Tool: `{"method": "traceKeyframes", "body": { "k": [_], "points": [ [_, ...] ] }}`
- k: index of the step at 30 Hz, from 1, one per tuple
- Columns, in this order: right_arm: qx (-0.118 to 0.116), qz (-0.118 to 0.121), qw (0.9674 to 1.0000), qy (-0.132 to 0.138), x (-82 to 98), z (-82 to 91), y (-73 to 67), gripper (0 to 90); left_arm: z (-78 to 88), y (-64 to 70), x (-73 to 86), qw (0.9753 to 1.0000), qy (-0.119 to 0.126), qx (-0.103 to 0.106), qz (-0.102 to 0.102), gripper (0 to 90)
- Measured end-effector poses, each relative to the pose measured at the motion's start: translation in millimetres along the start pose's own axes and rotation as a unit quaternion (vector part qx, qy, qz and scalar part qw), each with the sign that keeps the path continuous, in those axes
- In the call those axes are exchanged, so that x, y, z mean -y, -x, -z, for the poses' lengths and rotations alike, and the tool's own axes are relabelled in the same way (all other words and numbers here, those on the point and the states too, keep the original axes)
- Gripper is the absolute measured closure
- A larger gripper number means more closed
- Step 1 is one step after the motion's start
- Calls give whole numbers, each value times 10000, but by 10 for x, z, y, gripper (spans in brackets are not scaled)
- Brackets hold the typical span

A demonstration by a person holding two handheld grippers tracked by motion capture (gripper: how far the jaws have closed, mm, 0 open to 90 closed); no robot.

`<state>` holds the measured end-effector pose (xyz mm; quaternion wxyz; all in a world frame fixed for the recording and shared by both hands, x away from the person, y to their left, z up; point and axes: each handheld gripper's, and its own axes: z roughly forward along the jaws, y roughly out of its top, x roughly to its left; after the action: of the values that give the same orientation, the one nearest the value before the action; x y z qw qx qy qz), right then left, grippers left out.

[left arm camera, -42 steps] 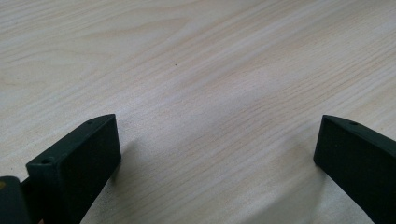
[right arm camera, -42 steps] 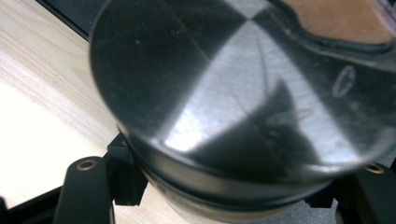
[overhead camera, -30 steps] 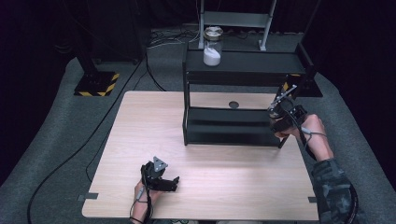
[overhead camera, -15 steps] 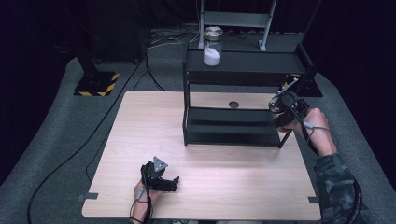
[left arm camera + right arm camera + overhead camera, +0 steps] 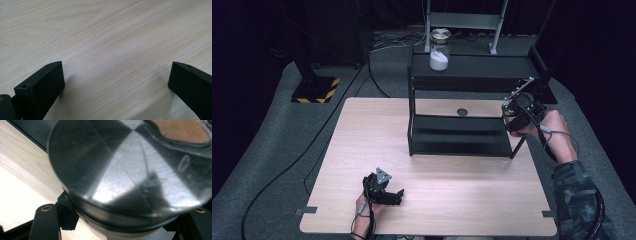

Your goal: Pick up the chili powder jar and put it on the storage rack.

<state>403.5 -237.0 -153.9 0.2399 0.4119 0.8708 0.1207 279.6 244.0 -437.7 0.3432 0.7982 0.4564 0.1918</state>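
- Two black jaws of the right gripper (image 5: pixel 518 116) clamped on a jar with a shiny metal lid (image 5: pixel 130 173) (glass body hidden below the lid), held in the air at the right end of the black shelf rack (image 5: pixel 472 67).
- Underneath, pale wooden table (image 5: pixel 362 145) and the rack's lower tier.
- Farther back, on the top tier: second glass jar (image 5: pixel 439 50), part full of white powder.
- Possible trouble: smooth lid edge slipping from the pads if tilted; jar knocking the rack's upright during lifting.
- Left gripper (image 5: pixel 388 195) resting near the table's front edge, jaws spread wide, nothing between.
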Motion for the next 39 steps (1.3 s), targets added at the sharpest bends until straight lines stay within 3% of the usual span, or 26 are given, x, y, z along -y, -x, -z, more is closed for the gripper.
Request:
{"method": "traceKeyframes", "body": {
  "k": [39],
  "points": [
    [352,188,9992,-57,-300,453,68,310,0,1,1,10000,2,-1,5,2]
  ]
}}
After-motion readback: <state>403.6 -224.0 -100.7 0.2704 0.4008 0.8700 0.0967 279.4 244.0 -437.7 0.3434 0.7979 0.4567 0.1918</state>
